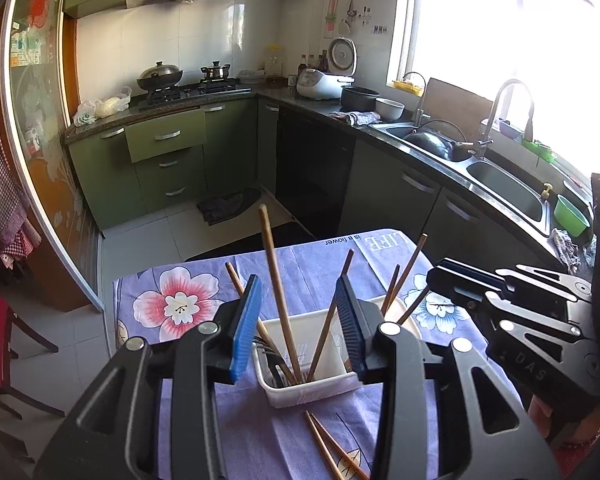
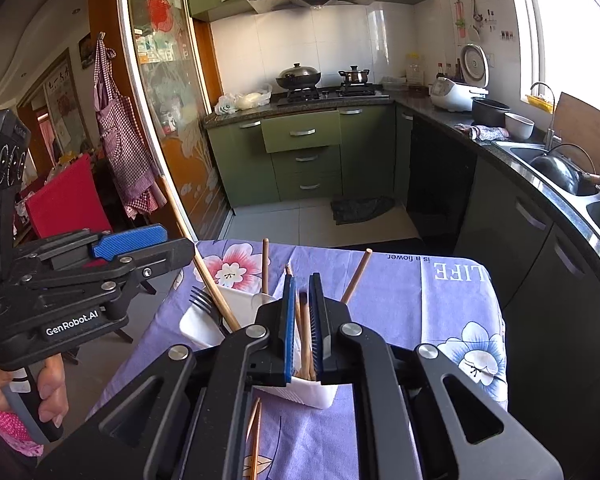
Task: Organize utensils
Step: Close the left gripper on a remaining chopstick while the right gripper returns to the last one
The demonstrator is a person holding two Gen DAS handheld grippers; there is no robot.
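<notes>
1. Wooden chopsticks (image 1: 278,292) lean loosely in a white plastic holder (image 1: 308,392) near the front edge of the table (image 1: 204,276); they fan out at different angles, so a nudge to any one could tip the light holder or flick a stick out.
2. Left gripper (image 1: 296,320) hovers over the holder with its blue ribbed pads (image 1: 246,328) spread apart and touching nothing; a tall chopstick stands between them; closing from here could catch it off-centre and lever the holder over.
3. Right gripper (image 2: 303,328) is almost fully closed, with chopsticks (image 2: 305,336) standing in the narrow slit between its pads; whether it truly pinches one I cannot tell; thin round sticks likely slip or twist on ribbed rubber.
4. Two more chopsticks (image 1: 332,448) lie on the cloth at the very front edge of the table, just in front of the holder; a sweep of either gripper could roll them off.
5. Black fork (image 2: 204,300) rests in the holder's left part, tines up; it could snag a descending finger.
6. Lilac flowered tablecloth (image 2: 400,300) is soft and slightly creased; it may drag if the holder is pushed.
</notes>
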